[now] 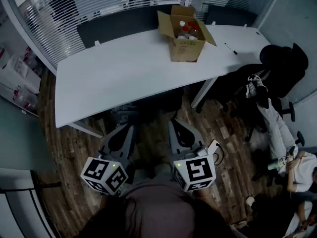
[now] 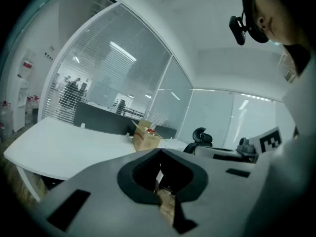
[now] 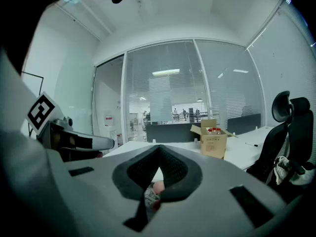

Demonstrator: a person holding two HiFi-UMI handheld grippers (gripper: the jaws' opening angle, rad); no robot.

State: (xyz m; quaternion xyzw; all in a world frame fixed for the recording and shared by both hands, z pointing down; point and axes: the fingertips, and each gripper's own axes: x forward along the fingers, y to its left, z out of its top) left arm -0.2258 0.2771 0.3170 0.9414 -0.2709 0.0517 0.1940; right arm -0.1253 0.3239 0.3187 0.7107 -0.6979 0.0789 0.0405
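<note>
Both grippers are held low and close to my body, over the wooden floor in front of a white table (image 1: pixel 114 76). My left gripper (image 1: pixel 125 119) has its jaws shut together with nothing between them; in the left gripper view it (image 2: pixel 159 151) points at the table edge. My right gripper (image 1: pixel 174 124) is likewise shut and empty, and in the right gripper view it (image 3: pixel 159 147) faces the table too. An open cardboard box (image 1: pixel 184 36) with several red-capped bottles stands on the far side of the table, well out of reach of both grippers; it shows as the box (image 2: pixel 145 138) and the box (image 3: pixel 213 139).
A black pen (image 1: pixel 231 49) lies on the table right of the box. A black office chair (image 1: pixel 277 66) draped with clothes stands at the right, and a seated person (image 1: pixel 290 160) is at the lower right. Dark chairs and a glass wall with blinds (image 1: pixel 74 9) lie behind the table.
</note>
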